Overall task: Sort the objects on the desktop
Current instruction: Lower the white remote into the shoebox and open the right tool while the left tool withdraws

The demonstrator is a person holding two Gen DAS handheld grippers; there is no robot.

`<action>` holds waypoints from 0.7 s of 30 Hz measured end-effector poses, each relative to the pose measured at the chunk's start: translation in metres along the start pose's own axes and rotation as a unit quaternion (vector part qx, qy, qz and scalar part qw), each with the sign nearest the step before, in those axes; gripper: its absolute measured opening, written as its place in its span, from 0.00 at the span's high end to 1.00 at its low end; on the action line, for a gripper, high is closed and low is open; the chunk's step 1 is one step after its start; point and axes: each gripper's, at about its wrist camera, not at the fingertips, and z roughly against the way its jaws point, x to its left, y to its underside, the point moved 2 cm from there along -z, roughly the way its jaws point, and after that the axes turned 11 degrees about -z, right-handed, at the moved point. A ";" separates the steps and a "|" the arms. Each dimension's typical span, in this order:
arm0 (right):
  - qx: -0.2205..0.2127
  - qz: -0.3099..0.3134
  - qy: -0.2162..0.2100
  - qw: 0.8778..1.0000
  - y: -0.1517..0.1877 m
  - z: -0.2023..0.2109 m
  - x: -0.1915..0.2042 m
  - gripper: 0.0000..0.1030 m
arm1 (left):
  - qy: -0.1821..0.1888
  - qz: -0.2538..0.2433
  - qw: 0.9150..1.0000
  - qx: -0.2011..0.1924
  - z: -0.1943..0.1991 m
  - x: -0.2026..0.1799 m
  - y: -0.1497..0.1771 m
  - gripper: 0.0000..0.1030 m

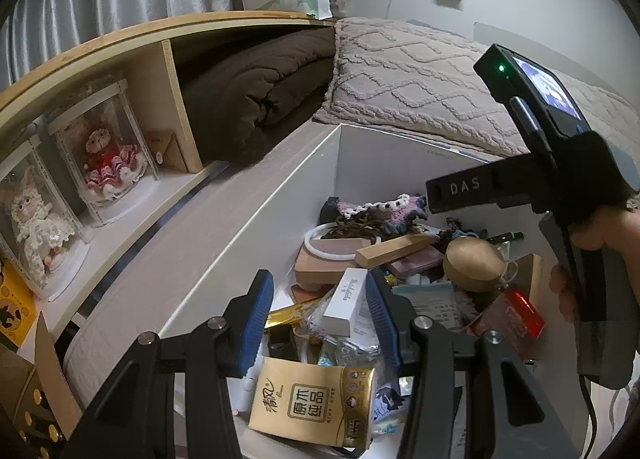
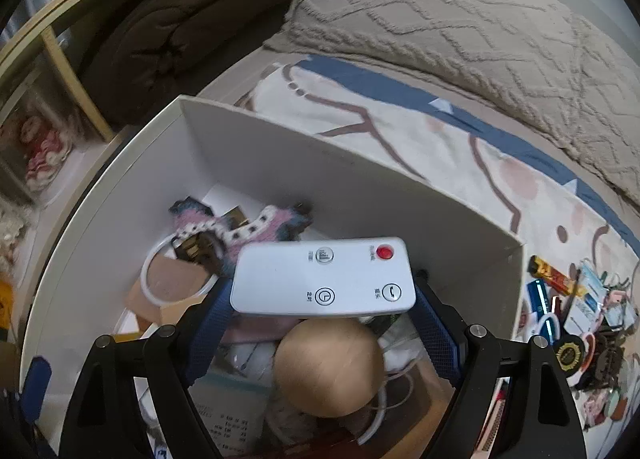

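A white box [image 1: 280,195] holds a heap of small objects: a tan cup-shaped mask [image 1: 472,263], a wooden block [image 1: 394,249], a white ring [image 1: 320,245], a crocheted piece [image 1: 384,207] and a yellow tissue pack [image 1: 312,403]. My left gripper [image 1: 320,319] is open over the box, empty, its blue pads either side of a small white carton [image 1: 346,301]. My right gripper [image 2: 324,313] is shut on a white remote control [image 2: 324,277], held flat above the box [image 2: 280,155] and over the mask [image 2: 328,367]. The right gripper's body [image 1: 560,187] also shows in the left wrist view.
A wooden shelf [image 1: 132,55] with dolls in clear cases [image 1: 104,155] stands left of the box. A brown quilt [image 1: 256,91] and a beige pillow [image 1: 408,75] lie behind. More small objects [image 2: 576,299] lie on the printed sheet right of the box.
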 end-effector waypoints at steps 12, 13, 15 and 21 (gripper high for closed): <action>-0.026 -0.005 -0.022 0.999 -0.002 0.008 -0.010 0.00 | -0.001 0.006 1.000 -0.001 -0.001 0.001 0.000 0.41; -0.028 -0.004 -0.024 0.999 -0.002 0.009 -0.010 0.00 | -0.001 0.006 1.000 0.000 -0.002 0.001 0.000 0.41; -0.034 -0.001 -0.035 0.999 -0.001 0.011 -0.011 0.00 | -0.001 0.009 1.000 -0.001 -0.001 0.002 0.000 0.41; -0.054 0.005 -0.056 0.997 0.006 0.023 -0.014 0.00 | 0.009 0.016 1.000 -0.001 -0.002 0.004 0.001 0.25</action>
